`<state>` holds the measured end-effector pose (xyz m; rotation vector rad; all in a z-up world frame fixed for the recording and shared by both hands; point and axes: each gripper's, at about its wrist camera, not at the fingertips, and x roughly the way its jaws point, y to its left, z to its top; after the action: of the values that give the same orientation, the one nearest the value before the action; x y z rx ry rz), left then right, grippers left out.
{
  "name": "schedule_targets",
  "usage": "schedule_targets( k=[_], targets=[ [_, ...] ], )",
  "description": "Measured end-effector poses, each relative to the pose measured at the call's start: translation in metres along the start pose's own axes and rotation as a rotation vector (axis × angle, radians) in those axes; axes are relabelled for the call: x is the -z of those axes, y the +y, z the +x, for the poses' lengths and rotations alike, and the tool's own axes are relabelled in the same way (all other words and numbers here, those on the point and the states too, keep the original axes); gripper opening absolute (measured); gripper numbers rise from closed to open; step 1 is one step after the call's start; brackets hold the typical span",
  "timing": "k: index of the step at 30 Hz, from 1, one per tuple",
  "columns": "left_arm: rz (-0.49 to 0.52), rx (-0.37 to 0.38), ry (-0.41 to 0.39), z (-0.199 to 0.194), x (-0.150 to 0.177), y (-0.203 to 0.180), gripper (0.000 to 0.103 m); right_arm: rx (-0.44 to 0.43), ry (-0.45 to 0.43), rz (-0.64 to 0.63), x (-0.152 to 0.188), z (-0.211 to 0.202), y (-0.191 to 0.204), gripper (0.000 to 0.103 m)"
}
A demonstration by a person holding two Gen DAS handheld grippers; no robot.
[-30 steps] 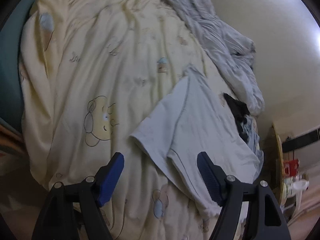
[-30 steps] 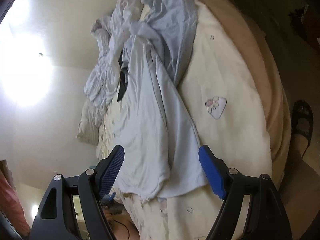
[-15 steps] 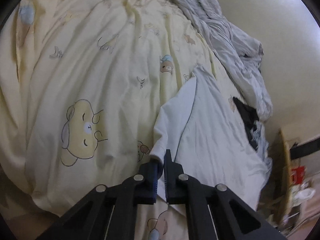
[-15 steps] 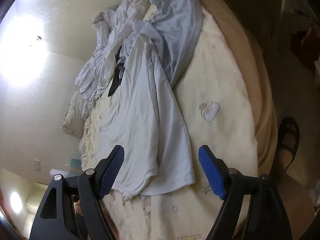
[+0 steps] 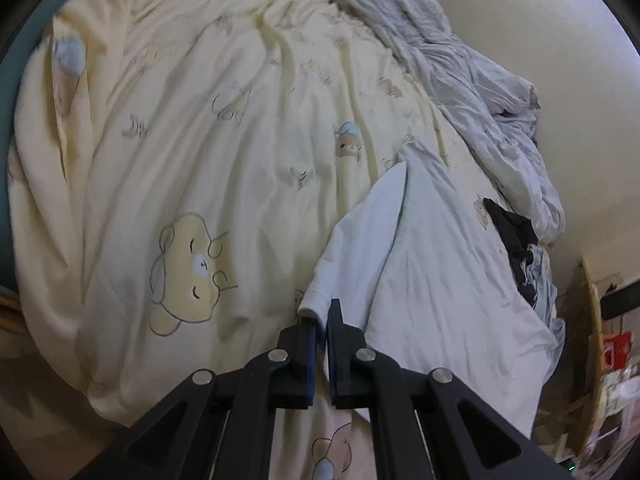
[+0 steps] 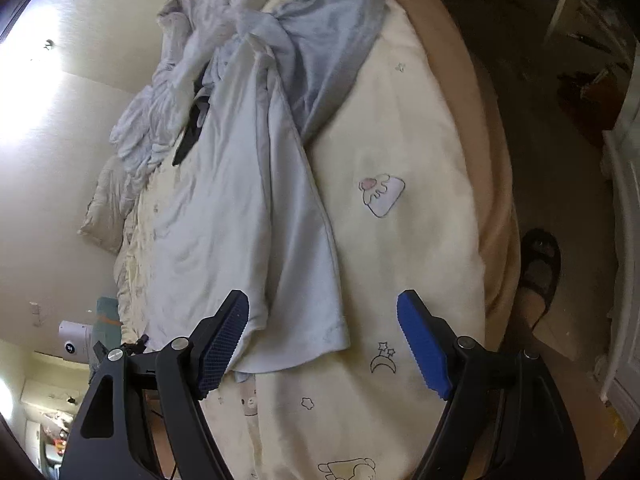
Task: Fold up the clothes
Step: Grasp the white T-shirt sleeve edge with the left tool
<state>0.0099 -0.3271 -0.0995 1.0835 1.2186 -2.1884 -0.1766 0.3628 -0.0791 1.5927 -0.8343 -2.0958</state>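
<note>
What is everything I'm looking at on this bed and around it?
Pale blue cotton T-shirt: one, spread on the bed, sleeve end pinched.
Cream cartoon-print duvet: one, covering the bed.
Crumpled grey-white sheet: one, heaped along the wall.
Black garment: one, beside the T-shirt, near the wall.
Grey-blue cloth: one, at the T-shirt's far end.
Sandalled foot: one, on the floor.
Left gripper: black with blue pads, shut on the sleeve.
Right gripper: open above the hem.

Shirt (image 5: pixel 432 280): soft matt cloth, creased. Quilt (image 5: pixel 208 128): matt printed cloth. Tool (image 6: pixel 322 344): matt black plastic, ribbed blue pads (image 6: pixel 224 340), metal screws.
</note>
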Motion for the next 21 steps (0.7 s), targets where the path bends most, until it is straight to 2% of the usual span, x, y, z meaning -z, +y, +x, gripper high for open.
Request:
schedule_targets(
  k=[2, 3, 4, 5, 6, 8, 9, 10, 11, 13, 15, 18, 21],
  targets=[
    [-0.033, 0.012, 0.028, 0.006, 0.000, 0.004, 0.006, -0.001, 0.015, -0.015, -0.003, 0.006, 0.003, 0.060],
    [-0.038, 0.016, 0.034, 0.008, 0.000, 0.004, 0.009, 0.007, 0.026, -0.023, -0.004, 0.010, 0.005, 0.059],
    [-0.035, 0.016, 0.032, 0.009, 0.000, 0.003, 0.020, 0.013, 0.042, -0.028, -0.004, 0.014, 0.007, 0.058],
    [-0.033, 0.017, 0.030, 0.009, 0.000, 0.003, 0.027, 0.020, 0.056, -0.034, -0.004, 0.019, 0.009, 0.053],
    [-0.030, 0.017, 0.028, 0.009, 0.000, 0.002, 0.027, 0.026, 0.064, -0.044, -0.004, 0.022, 0.011, 0.046],
    [-0.024, 0.018, 0.025, 0.010, 0.000, 0.001, 0.027, 0.048, 0.077, -0.062, -0.003, 0.027, 0.015, 0.038],
    [-0.021, 0.019, 0.023, 0.010, 0.000, 0.000, 0.025, 0.064, 0.077, -0.065, -0.002, 0.027, 0.016, 0.027],
    [-0.019, 0.020, 0.021, 0.011, 0.000, 0.000, 0.004, 0.068, 0.063, -0.069, -0.002, 0.025, 0.017, 0.018],
    [-0.016, 0.020, 0.019, 0.011, 0.000, -0.001, 0.003, 0.073, 0.048, -0.072, -0.001, 0.022, 0.017, 0.006],
    [-0.012, 0.023, 0.005, 0.007, 0.001, -0.002, 0.002, 0.082, 0.020, -0.080, 0.000, 0.017, 0.019, 0.004],
    [-0.016, 0.062, -0.019, -0.004, 0.000, -0.001, 0.002, 0.068, -0.020, -0.079, 0.002, 0.007, 0.020, 0.004],
    [-0.011, 0.137, -0.046, -0.022, -0.001, -0.002, 0.002, -0.010, -0.078, -0.048, 0.006, -0.011, 0.023, 0.003],
    [0.020, 0.170, -0.058, -0.038, -0.001, -0.008, 0.002, -0.088, -0.120, -0.015, 0.009, -0.027, 0.026, 0.003]
  ],
)
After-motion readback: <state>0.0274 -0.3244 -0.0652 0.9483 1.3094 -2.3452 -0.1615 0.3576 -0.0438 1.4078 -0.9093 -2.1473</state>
